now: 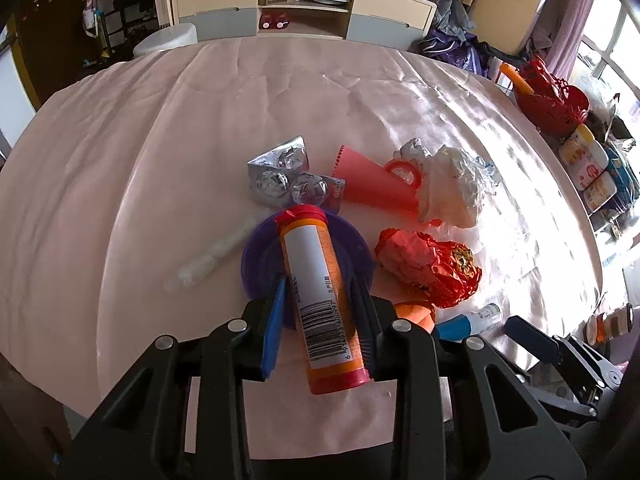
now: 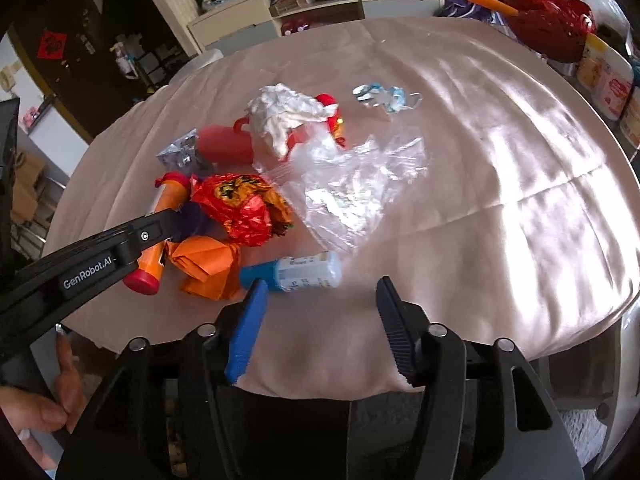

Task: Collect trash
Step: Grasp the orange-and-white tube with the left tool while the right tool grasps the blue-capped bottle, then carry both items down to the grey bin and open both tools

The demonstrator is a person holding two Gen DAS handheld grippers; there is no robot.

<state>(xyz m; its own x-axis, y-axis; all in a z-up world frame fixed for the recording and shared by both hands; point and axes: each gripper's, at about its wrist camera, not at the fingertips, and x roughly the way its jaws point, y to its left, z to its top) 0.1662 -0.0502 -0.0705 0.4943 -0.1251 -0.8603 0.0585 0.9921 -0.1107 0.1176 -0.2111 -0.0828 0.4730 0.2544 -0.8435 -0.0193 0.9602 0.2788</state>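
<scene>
The left gripper [image 1: 320,300] is clamped on an orange cylindrical tube with a red cap and white barcode label [image 1: 316,292], gripping it around the middle with the capped end pointing away; the tube sits above a round purple plastic lid [image 1: 256,256] at the near edge of the pile on the pink satin tablecloth [image 1: 120,160]. The right gripper [image 2: 320,320] hangs with its jaws wide and nothing between them, just near a small clear bottle with a blue cap [image 2: 296,274]. To carry the tube well, I judge the grip should stay firm and level, since the smooth cylinder could slide lengthwise out of the pads. Right of the tube lies a crumpled red and gold foil wrapper [image 1: 428,268], with folded orange paper [image 2: 204,268] nearer. Farther off are a crushed silver foil packet [image 1: 280,176], a red paper cone [image 1: 372,184], a white crumpled tissue [image 1: 452,184] and a clear plastic bag [image 2: 352,184]. The tube's label carries a barcode and small Chinese print I cannot read reliably; the left gripper's arm reads "GenRobot.AI".
</scene>
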